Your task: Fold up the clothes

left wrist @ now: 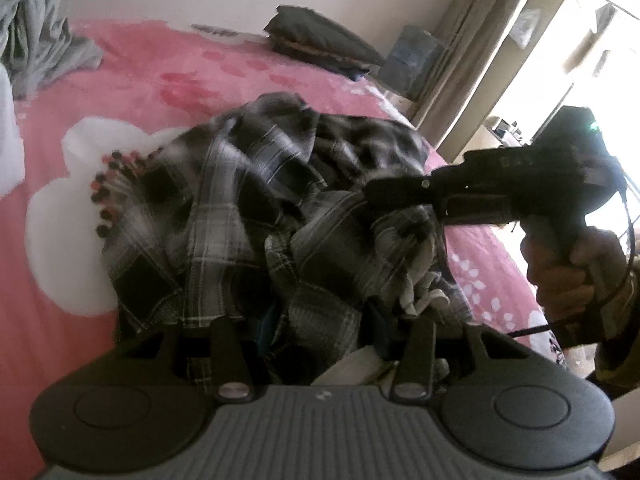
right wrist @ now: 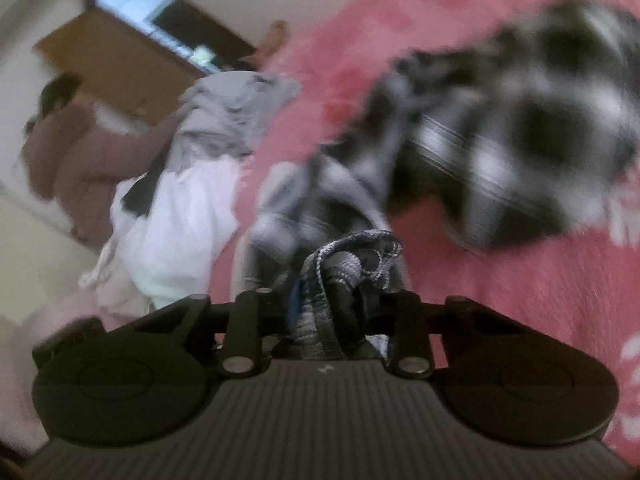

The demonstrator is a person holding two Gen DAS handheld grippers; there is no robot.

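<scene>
Centrally, a crumpled black, grey and white plaid shirt [left wrist: 248, 216] lies in a loose heap on a pink bedspread [left wrist: 168, 64] printed with large white flowers. From the left wrist camera, the left gripper [left wrist: 324, 332] sits low at the near edge of the heap. Its two black fingers stand wide apart, with shirt cloth bunched between and over them. Whether they actually press on any cloth cannot be told. To the right in this view, the right gripper [left wrist: 380, 192] reaches in sideways, its tip meeting the upper folds of the shirt. A hand [left wrist: 576, 268] wraps its handle, and a thin black cable hangs below.

From the right wrist camera, which is heavily blurred, the right gripper's fingers are pinched on a bunched fold of the plaid fabric that rises between them. The rest of the shirt spreads away to the upper right over the pink cover.

Elsewhere on the bed, a rumpled grey garment [left wrist: 36, 32] lies at the far left, beside a white garment [right wrist: 180, 216]. A dark folded stack [left wrist: 320, 40] rests near the far wall. A person in a brownish top [right wrist: 76, 160] stands beyond the bed, near a wooden door [right wrist: 120, 56].
</scene>
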